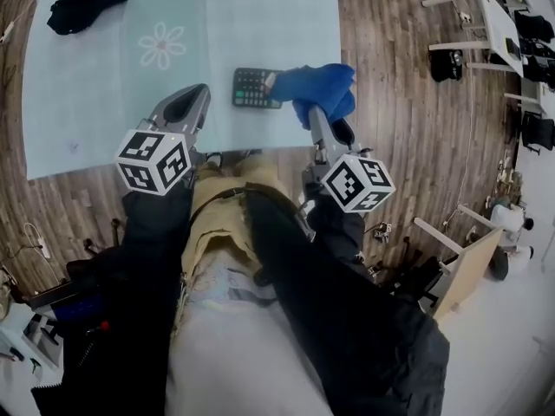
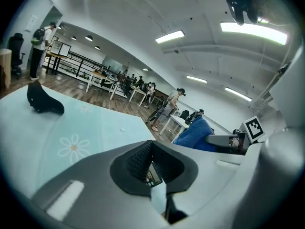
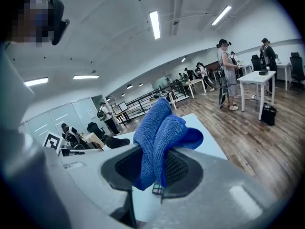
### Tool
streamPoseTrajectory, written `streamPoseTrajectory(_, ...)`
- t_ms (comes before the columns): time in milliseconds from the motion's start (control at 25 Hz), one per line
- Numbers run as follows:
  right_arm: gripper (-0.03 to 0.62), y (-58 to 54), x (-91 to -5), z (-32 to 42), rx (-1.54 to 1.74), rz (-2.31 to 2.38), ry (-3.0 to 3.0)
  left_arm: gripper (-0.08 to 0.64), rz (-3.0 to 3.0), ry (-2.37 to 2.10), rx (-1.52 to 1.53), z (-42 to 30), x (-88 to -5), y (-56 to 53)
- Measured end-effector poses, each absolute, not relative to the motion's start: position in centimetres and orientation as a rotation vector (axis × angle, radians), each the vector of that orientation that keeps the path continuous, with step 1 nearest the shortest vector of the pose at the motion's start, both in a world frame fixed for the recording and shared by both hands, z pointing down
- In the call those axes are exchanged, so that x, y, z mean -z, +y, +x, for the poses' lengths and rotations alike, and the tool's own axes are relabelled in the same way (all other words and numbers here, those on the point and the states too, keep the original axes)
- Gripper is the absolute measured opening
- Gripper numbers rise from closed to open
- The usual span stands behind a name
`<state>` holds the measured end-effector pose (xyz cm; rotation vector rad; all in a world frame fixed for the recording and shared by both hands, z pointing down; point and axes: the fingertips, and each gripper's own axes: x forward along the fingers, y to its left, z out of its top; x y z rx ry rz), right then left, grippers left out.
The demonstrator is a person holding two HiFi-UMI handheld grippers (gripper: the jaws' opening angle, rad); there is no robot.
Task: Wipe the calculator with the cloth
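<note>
A dark calculator lies on the pale green mat, near its front edge. A blue cloth is bunched over the calculator's right end, and my right gripper is shut on it. In the right gripper view the cloth hangs folded through the closed jaws, with a sliver of the calculator below. My left gripper hovers left of the calculator, shut and holding nothing. Part of the calculator shows through its jaws, with the cloth beyond.
A black lumpy object sits at the mat's far left corner. A daisy print marks the mat. Wooden floor surrounds it. White desks and black chairs stand at the right; a small wooden stand is lower right.
</note>
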<state>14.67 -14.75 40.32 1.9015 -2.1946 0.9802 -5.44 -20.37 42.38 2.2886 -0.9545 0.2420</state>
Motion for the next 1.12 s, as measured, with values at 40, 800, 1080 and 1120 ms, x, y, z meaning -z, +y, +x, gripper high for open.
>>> streamPoseTrajectory(40,0.1,-15.0,-41.1,15.3,-0.987,1.891,-2.169,-0.001,2.28,-0.957,-0.252,-5.1,-42.8,-20.5)
streamPoseTrajectory(800,0.1,-22.1,-54.6,19.5,-0.582,1.485,-1.824,0.0,2.081,-1.056,-0.397,-3.0,-52.8,-21.7)
streamPoseTrajectory(1080,0.1,-20.9,-61.2,13.5,-0.518,1.234,-1.77,-0.001,2.002,-1.073,-0.479,-4.1,-56.4,-21.6)
streamPoseTrajectory(1120,0.1,-20.6,-61.8,12.7,-0.524,1.206,-1.774,0.0,1.997,-1.074,-0.484,-4.2,-56.6,-21.4)
